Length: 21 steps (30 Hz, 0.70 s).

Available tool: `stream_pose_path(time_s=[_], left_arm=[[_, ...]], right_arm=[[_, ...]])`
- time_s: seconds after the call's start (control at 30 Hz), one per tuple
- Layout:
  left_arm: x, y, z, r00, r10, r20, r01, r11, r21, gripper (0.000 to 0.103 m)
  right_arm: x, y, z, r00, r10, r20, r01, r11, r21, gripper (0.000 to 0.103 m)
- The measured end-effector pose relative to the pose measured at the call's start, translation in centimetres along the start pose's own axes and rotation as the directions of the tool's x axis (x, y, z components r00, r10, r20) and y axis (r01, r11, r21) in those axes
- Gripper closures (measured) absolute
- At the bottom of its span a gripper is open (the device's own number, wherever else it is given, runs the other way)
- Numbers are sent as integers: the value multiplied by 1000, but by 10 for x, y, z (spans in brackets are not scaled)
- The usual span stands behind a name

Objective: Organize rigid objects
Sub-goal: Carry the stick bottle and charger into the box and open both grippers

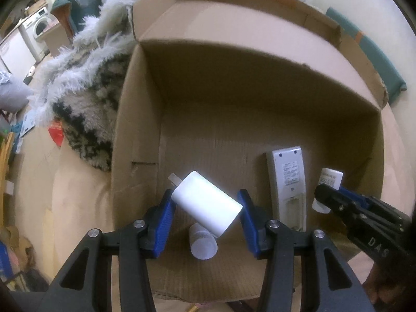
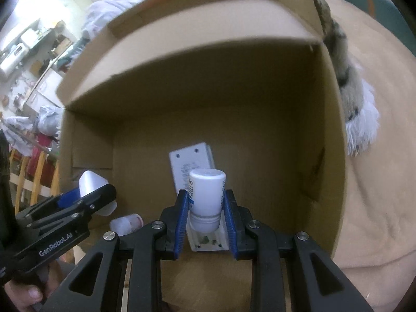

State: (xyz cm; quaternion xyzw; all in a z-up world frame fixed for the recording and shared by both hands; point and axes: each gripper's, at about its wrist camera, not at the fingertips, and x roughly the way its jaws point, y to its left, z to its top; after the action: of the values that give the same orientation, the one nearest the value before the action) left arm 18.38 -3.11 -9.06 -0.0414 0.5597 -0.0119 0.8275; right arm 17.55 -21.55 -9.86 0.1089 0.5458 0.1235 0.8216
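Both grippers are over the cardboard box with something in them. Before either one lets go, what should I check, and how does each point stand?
1. Left gripper clamps the white cylinder: ok.
2. Right gripper clamps the small white bottle: ok.
3. Both loads are inside the cardboard box walls: ok.
4. Floor under the cylinder is free: not ok, a small bottle lies there.
5. Floor under the right load is free: not ok, the remote lies beneath.
6. Grippers are apart: ok.

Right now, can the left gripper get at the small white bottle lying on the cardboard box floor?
Probably not yet: the left gripper is shut on a white cylindrical container, which hangs directly above the small bottle. It would have to release that first.
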Motion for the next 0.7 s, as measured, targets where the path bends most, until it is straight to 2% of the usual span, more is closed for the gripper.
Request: stream_pose_path(time_s=[0.43, 0.5, 0.57, 0.7], left_arm=[[7, -15, -7, 1000, 31, 7, -31, 998, 56, 58], [8, -17, -6, 1000, 25, -1, -25, 998, 60, 52], [8, -18, -6, 1000, 26, -2, -26, 998, 61, 36], [4, -22, -7, 1000, 21, 12, -21, 997, 70, 34]], right_arm=[[12, 6, 2, 1000, -11, -27, 11, 1000, 0, 75], [12, 3, 1, 999, -15, -31, 15, 1000, 10, 75], [10, 0, 4, 1000, -10, -25, 11, 1000, 20, 75], [4, 2, 5, 1000, 10, -2, -10, 1000, 20, 73]])
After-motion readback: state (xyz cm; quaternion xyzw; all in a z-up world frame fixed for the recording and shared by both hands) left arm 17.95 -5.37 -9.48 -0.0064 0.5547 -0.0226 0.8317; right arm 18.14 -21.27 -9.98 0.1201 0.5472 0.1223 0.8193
